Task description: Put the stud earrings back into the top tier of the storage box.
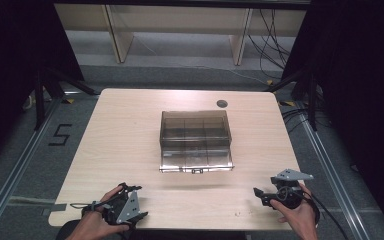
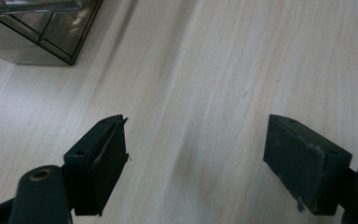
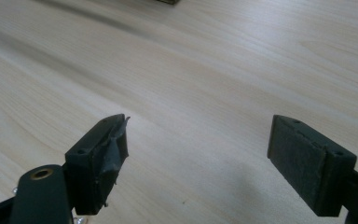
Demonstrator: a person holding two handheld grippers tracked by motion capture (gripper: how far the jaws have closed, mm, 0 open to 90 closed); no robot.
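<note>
Pale wooden table [image 1: 130, 140], bare near its front edge. Smoky transparent plastic compartment box [image 1: 195, 141] at centre, lid raised. Left gripper [image 2: 196, 154] front-left, jaws wide apart, empty. Right gripper [image 3: 198, 156] front-right, likewise spread, holding nothing.

In the left gripper view the box [image 2: 37, 28] sits at the upper left, cut by the top and left edges, so just one corner shows. In the right gripper view a dark scrap at the top edge [image 3: 168, 1] is too cropped to identify. Tiny shiny bits [image 3: 79, 219] at the bottom left, beside the jaw, are too small to tell. In the high view both hands [image 1: 97, 222] are cut by the bottom edge, and small specks on the table [image 1: 237, 213] near its lower edge cannot be made out. The box's contents are unreadable through its tinted walls.
</note>
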